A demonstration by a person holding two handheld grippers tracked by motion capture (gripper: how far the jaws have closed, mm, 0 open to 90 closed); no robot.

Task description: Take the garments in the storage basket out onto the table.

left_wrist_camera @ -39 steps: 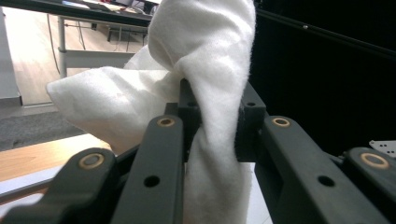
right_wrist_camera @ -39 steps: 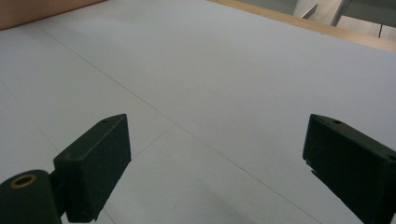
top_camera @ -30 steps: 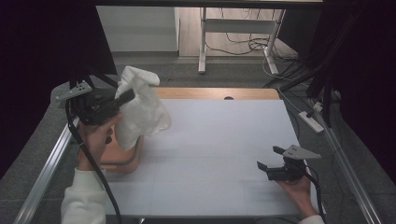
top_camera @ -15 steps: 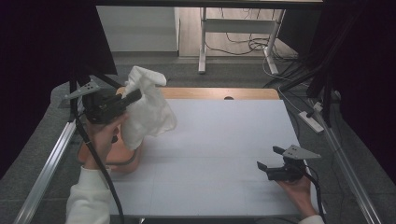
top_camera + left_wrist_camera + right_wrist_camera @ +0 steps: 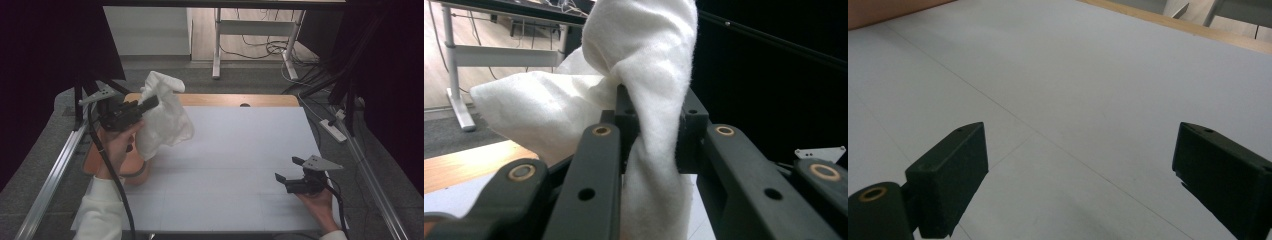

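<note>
Left claw (image 5: 150, 104) clamped on white cloth (image 5: 162, 117), since a second ago swung farther over the desk (image 5: 240, 150), cloth hanging free beneath it, likely ready for laying flat; right claw (image 5: 289, 171) open, idle, well apart.

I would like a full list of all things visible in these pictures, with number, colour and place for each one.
soft white cloth: 1, white, lifted above the table's left side, pinched in the left gripper.
pale grey table mat: 1, pale grey, covering most of the tabletop.
wooden tabletop: 1, light brown, showing along the mat's far edge.
round orange-brown basket: 1, orange-brown, at the table's left edge, partly behind the left hand.
white power strip: 1, white, on the floor right of the table.
metal desk frame: 1, pale grey, on the floor beyond the table.
left gripper: 1, black, raised, shut on the cloth.
right gripper: 1, black, low over the mat's right side, jaws open.
</note>
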